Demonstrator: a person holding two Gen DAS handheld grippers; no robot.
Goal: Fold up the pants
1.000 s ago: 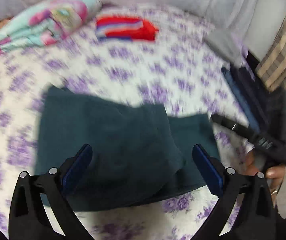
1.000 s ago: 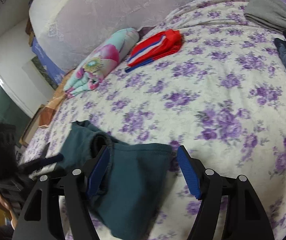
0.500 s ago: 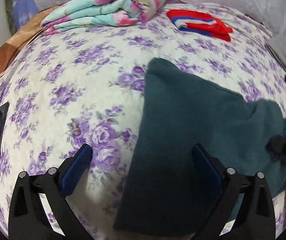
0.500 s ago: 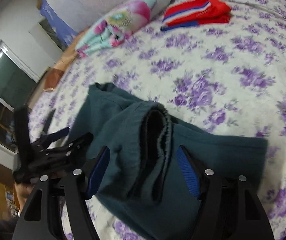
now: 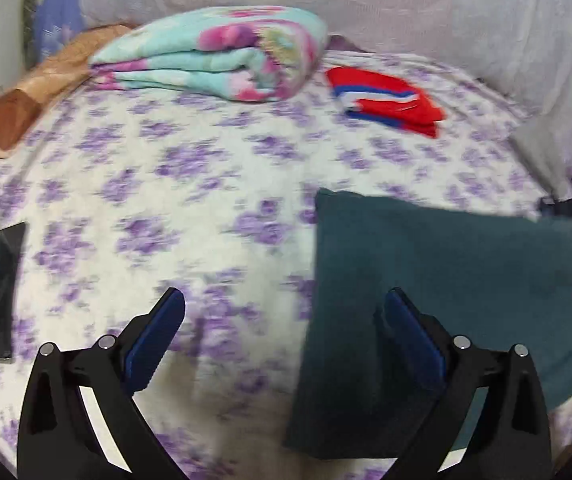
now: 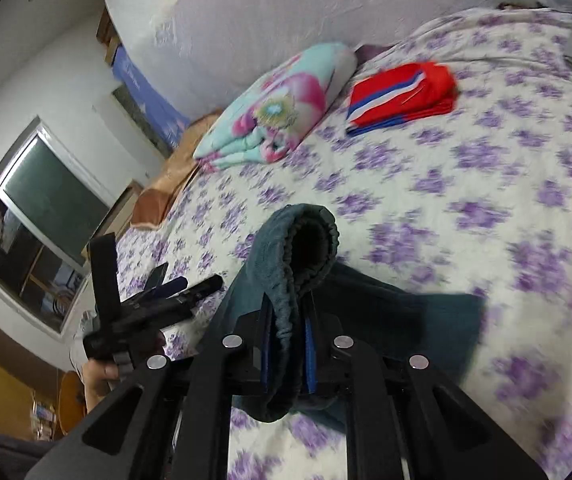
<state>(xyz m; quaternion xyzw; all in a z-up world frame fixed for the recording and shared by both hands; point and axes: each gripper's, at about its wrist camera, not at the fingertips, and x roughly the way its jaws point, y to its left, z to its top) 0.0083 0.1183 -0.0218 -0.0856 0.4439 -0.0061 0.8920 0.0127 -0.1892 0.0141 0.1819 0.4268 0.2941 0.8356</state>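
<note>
R gripper (image 6: 289, 354) is clamped tight on the elastic waistband (image 6: 310, 248) of the teal sweatpants (image 5: 438, 292), lifting that end while the rest lies on the floral bedsheet (image 5: 190, 184), L gripper (image 5: 282, 332) wide open w/ nothing in it, so pants look part-folded, final fold/flattening prob. left.

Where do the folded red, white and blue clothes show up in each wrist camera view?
Left wrist: the red striped clothes lie upper right of centre, on the bedspread.
Right wrist: they lie upper right of centre.
Shared landmark: the floral blanket lies just left of them in both.
</note>
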